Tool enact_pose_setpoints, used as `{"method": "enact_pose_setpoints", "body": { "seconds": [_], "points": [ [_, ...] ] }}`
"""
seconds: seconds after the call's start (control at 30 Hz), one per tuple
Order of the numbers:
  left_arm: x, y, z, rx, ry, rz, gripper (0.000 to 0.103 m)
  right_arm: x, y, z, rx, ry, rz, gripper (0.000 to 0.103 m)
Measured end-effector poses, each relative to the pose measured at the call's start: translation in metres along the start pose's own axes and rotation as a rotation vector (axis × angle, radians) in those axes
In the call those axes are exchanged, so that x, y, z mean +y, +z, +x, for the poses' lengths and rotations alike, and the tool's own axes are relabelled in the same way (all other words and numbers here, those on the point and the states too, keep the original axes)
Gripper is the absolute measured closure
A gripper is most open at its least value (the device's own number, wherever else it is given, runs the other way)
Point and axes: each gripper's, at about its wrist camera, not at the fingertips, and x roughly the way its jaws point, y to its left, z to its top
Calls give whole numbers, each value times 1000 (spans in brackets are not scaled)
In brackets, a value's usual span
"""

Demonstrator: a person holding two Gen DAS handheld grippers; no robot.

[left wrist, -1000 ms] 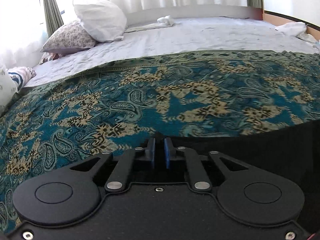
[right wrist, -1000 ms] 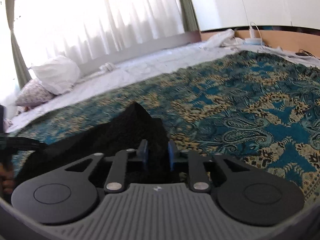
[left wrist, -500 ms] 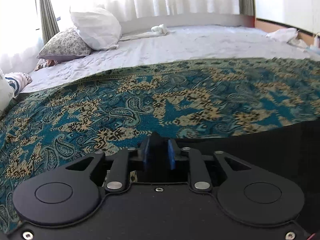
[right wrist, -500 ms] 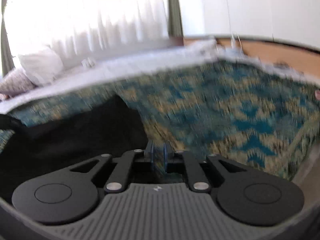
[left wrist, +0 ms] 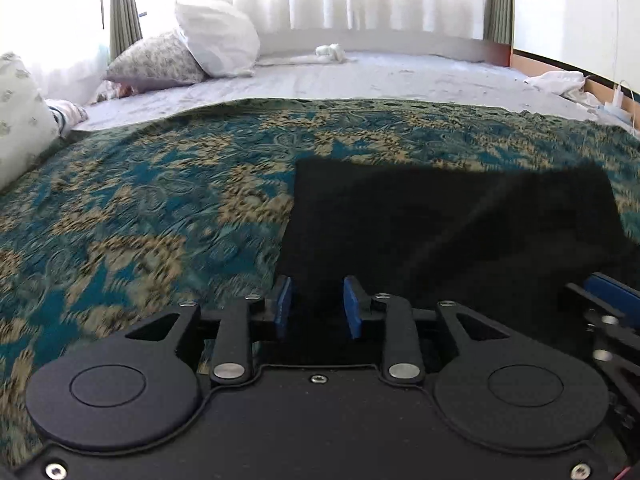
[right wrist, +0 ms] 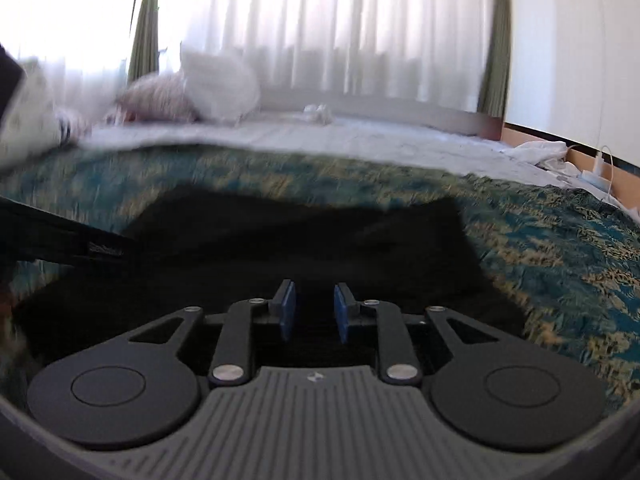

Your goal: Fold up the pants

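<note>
Both grippers, left [left wrist: 317, 307] and right [right wrist: 311, 312], have spread open above black pants [left wrist: 448, 224], folds lost in darkness.

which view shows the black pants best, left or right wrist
The left wrist view: the folded black fabric pants lie sharp there, with two far corners clear on the teal paisley bedspread. The right wrist view shows the pants motion-blurred.

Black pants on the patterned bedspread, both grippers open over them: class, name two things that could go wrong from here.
1. The black pants show a diagonal crease; it may get pressed into the fold.
2. Left gripper and right gripper are open with cloth between their fingers; pulling away could snag and undo the fold.
</note>
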Motion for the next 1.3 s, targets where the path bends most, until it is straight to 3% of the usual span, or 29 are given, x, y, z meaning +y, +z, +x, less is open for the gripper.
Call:
{"method": "enact_pose_setpoints", "body": {
  "seconds": [0.1, 0.27, 0.47, 0.6, 0.77, 0.93, 1.1, 1.3],
  "points": [
    [6, -14, -4, -14, 67, 24, 71, 2, -11, 1, 5, -47, -8, 57],
    [23, -12, -10, 9, 43, -61, 70, -8, -4, -11, -13, -13, 54, 53],
    [20, -16, -46, -24, 8, -67, 42, -22, -9, -50, -73, -49, 85, 41],
    [8, -26, -74, -52, -22, -48, 17, -28, -21, -69, -50, -48, 130, 35],
    [-9, -44, -91, -16, -52, -7, 9, -25, -40, -78, 13, -68, 115, 24],
    [-17, -60, -83, 67, -40, 0, 7, -26, -49, -78, 53, -56, 119, 14],
    [-18, -64, -79, 87, -28, -15, 0, -23, -49, -71, 88, -34, 99, 2],
    [-12, -65, -76, 90, -38, -37, 0, -23, -47, -65, 119, -9, 86, 0]
  ]
}}
